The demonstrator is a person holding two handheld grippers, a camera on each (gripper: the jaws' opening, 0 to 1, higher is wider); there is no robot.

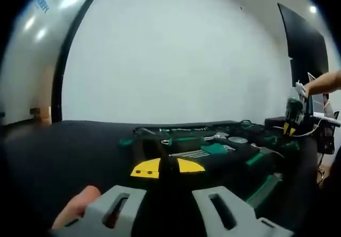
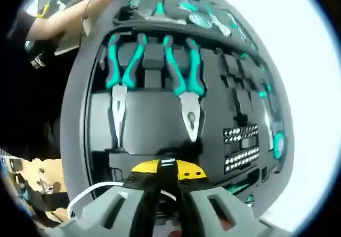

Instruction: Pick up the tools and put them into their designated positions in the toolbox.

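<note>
The open toolbox's dark foam tray [image 2: 80, 114] lies below my right gripper [image 2: 166, 179]. Two green-handled pliers sit in their slots: long-nose pliers [image 2: 120, 82] on the left and broader pliers [image 2: 186, 82] on the right. Rows of bits [image 2: 241, 145] lie to the right, and more green tools [image 2: 201, 17] sit along the far edge. The right gripper's jaws meet at yellow-marked tips; nothing clearly shows between them. In the left gripper view the toolbox [image 1: 208, 144] lies flat ahead on a dark table [image 1: 64, 152]. My left gripper [image 1: 168, 169] hovers short of it, jaws together.
A person's hand [image 1: 322, 82] reaches in from the right over a green-and-black object [image 1: 293, 109]. An arm [image 2: 64, 16] shows at the tray's far left corner. A white cable [image 2: 88, 193] loops by my right gripper. A white wall [image 1: 176, 61] stands behind the table.
</note>
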